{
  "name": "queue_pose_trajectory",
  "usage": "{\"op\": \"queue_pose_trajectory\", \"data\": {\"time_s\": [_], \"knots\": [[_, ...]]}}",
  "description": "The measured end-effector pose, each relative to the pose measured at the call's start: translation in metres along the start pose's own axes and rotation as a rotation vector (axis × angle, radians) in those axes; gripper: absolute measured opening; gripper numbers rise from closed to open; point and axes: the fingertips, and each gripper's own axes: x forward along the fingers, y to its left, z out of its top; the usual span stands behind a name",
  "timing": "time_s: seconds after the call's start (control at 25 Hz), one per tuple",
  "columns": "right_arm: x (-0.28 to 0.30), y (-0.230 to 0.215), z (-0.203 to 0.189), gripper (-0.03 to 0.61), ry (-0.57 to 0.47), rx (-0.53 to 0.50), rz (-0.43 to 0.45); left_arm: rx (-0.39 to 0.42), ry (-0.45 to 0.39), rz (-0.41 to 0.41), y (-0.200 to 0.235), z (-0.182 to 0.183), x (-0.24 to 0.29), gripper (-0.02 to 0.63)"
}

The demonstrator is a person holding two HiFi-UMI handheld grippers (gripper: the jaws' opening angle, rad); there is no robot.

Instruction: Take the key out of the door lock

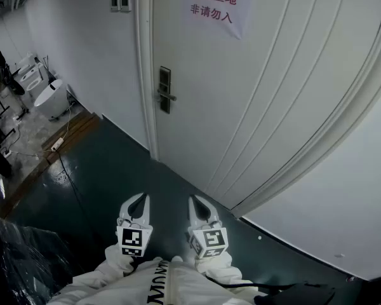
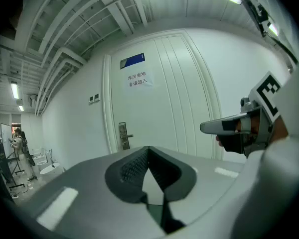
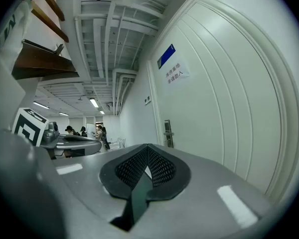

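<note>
A white panelled door [image 1: 254, 94] fills the upper right of the head view, with a dark lock plate and silver handle [image 1: 165, 91] near its left edge. Any key there is too small to make out. The lock plate also shows far off in the left gripper view [image 2: 123, 136] and in the right gripper view [image 3: 168, 132]. Both grippers hang low near my body, well short of the door. My left gripper [image 1: 140, 199] has its tips together and holds nothing. My right gripper [image 1: 199, 201] is shut too, with nothing in it.
A paper sign with red characters [image 1: 214, 5] is stuck high on the door. Dark green floor [image 1: 114, 170] runs to the door's foot. Far left are white fixtures [image 1: 47, 97], cables and a power strip [image 1: 57, 143]. People stand far down the hall [image 3: 99, 133].
</note>
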Motion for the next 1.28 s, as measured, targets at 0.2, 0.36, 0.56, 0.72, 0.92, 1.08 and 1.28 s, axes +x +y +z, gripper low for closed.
{"op": "queue_pose_trajectory", "data": {"time_s": [0.2, 0.36, 0.56, 0.72, 0.92, 1.08, 1.28], "knots": [[-0.011, 0.002, 0.001, -0.002, 0.005, -0.004, 0.005, -0.002, 0.009, -0.003, -0.010, 0.003, -0.007, 0.000], [-0.008, -0.001, 0.006, -0.002, -0.004, -0.014, 0.010, -0.003, 0.005, 0.007, -0.008, 0.006, -0.002, 0.000], [-0.005, -0.002, 0.006, -0.002, 0.000, -0.015, 0.026, -0.015, 0.013, 0.027, -0.004, 0.003, -0.001, 0.000], [-0.005, 0.000, 0.006, 0.000, -0.010, 0.005, 0.064, -0.018, 0.025, 0.043, -0.004, 0.000, -0.002, 0.000], [-0.004, -0.005, -0.001, 0.000, 0.002, 0.023, 0.085, -0.015, 0.033, 0.077, -0.002, -0.002, -0.006, 0.000], [-0.001, -0.006, -0.008, 0.000, 0.023, 0.031, 0.106, -0.016, 0.042, 0.107, 0.003, -0.006, -0.007, 0.000], [0.015, -0.007, -0.014, 0.000, 0.046, 0.030, 0.116, -0.027, 0.049, 0.113, 0.012, -0.013, 0.003, 0.000]]}}
